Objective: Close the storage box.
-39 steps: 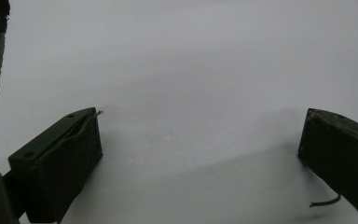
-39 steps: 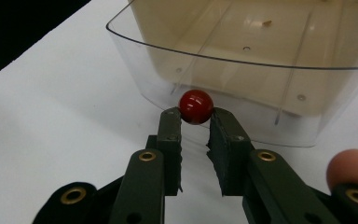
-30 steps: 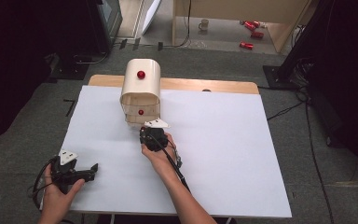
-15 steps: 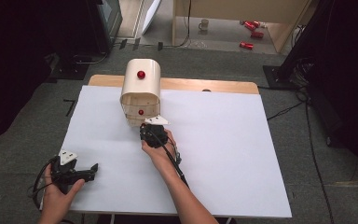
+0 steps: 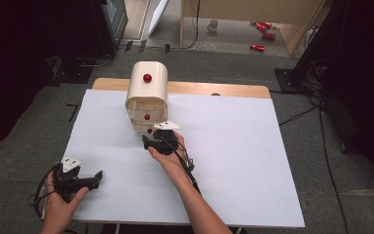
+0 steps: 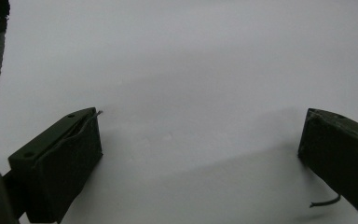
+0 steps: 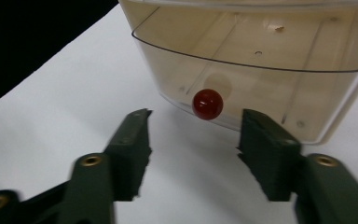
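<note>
Though blurred, right gripper [image 7: 193, 135] off knob [image 7: 208, 104]

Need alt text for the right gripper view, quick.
The right gripper, jaws open and just opening wider, faces a red knob on the clear front drawer of a cream cabinet, with nothing between its jaws. White table lies underneath.

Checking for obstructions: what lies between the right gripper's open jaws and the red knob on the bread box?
Nothing: in the right gripper view, bare white table separates the right gripper from the red knob.
</note>
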